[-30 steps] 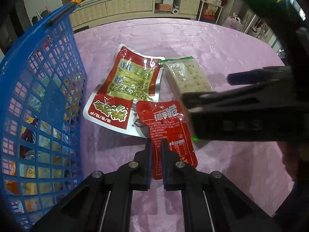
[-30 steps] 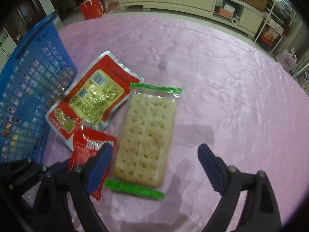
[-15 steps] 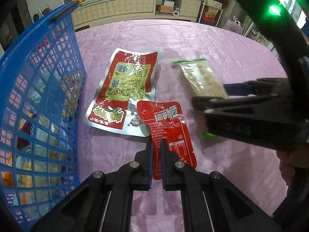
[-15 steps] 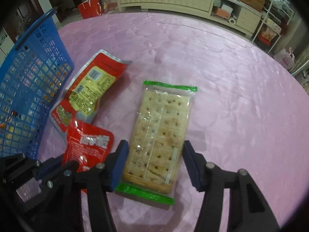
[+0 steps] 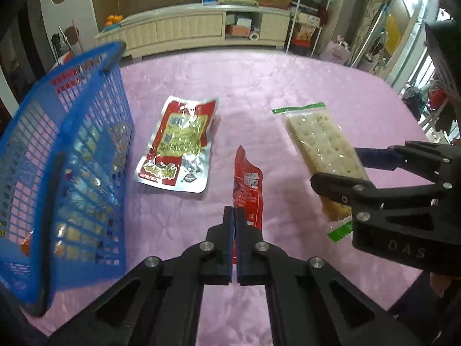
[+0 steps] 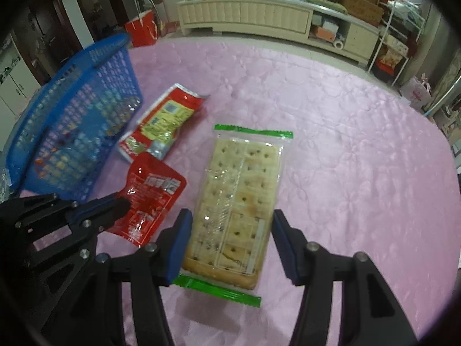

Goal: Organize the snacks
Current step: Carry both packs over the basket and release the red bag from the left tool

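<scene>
My left gripper (image 5: 234, 210) is shut on the lower edge of a small red snack packet (image 5: 247, 184), which stands edge-on above the pink table. From the right wrist view the same red packet (image 6: 152, 193) shows in the left gripper (image 6: 121, 204). My right gripper (image 6: 232, 216) is shut on a clear, green-ended cracker pack (image 6: 242, 178), pads pressing its long sides near the lower end. The cracker pack (image 5: 319, 141) hangs tilted off the table in the right gripper (image 5: 337, 167). A blue mesh basket (image 5: 86, 132) stands to the left.
A large red and yellow pouch (image 5: 178, 141) lies flat on the pink tablecloth (image 5: 259, 86) between the basket (image 6: 80, 127) and the grippers. Several snacks show through the basket's mesh. A cream cabinet (image 6: 245, 17) stands beyond the table's far edge.
The right jaws closed onto the cracker pack and lifted it. The left gripper rose with the red packet, which now stands edge-on. Both views pulled back from the table.
</scene>
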